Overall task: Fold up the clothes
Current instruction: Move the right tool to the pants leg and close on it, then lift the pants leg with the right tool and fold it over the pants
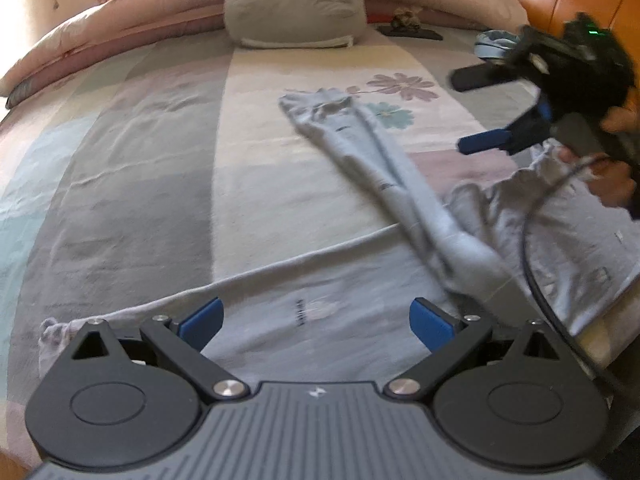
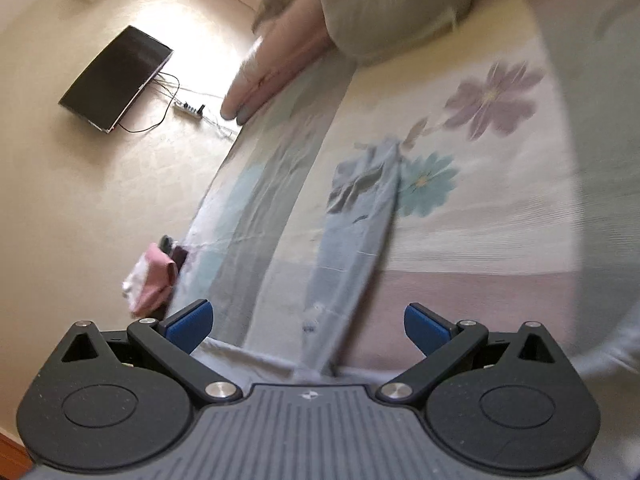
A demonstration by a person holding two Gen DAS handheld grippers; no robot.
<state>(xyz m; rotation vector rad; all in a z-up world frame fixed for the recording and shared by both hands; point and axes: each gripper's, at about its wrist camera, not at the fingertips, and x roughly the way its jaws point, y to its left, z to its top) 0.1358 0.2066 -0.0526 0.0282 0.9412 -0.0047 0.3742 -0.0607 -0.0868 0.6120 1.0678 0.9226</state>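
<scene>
A pale blue long-sleeved top (image 1: 320, 312) lies spread on the striped, flower-printed bedsheet (image 1: 160, 160), one sleeve (image 1: 360, 160) folded up so its cuff points toward the grey cat-face cushion (image 1: 294, 4) at the head of the bed. The other sleeve (image 1: 160, 304) runs out flat to the left, its cuff bunched just beside the left gripper (image 1: 316, 322). That gripper hovers low over the body of the top with its jaws spread wide and nothing between them.

The right gripper (image 1: 464, 112) is up in the air over the far side of the garment, jaws likewise wide and empty, held in a hand (image 1: 616, 156) with a cable trailing down. From its own camera, the right gripper (image 2: 306, 326) looks along the folded sleeve toward the blue flower print.

As I read it, the flat left sleeve is the next thing to bring in. The left gripper would do well to pinch the cuff end, catching only the sleeve and not the sheet under it, then carry it across the chest without dragging the body. The right gripper could pin the shoulder so the top keeps its place. The fabric looks soft and wrinkles easily, so a slow lift should keep the fold line straight.
</scene>
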